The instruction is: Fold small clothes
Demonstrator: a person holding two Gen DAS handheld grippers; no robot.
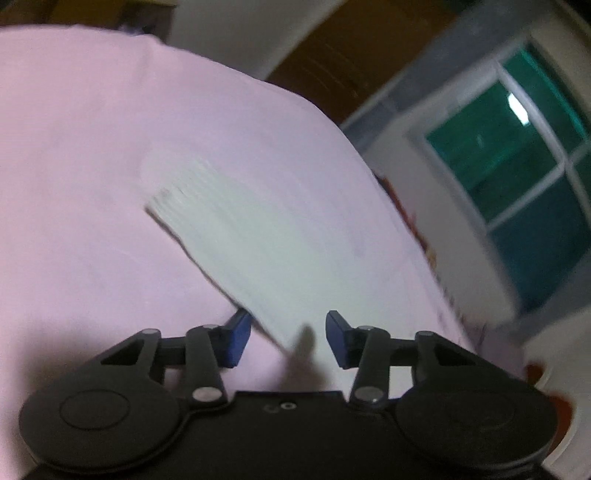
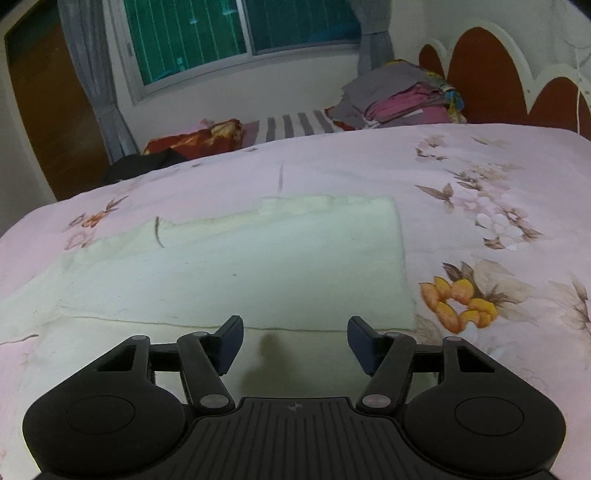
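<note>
Pale garment [image 2: 236, 266] laid flat on floral bedspread [image 2: 480, 177]. Left gripper [image 1: 288, 341] & right gripper [image 2: 295, 343] held wide apart, nothing gripped.

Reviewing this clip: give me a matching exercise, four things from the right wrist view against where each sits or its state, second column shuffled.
Things:
1. pale garment
2. pile of clothes
3. window
4. right gripper

Place or state:
A. open, just short of the garment's near edge
B. far right, by the red headboard
C. lying flat on the floral bedspread
D. on the back wall, between grey curtains

Pairs: 1-C, 2-B, 3-D, 4-A
</note>
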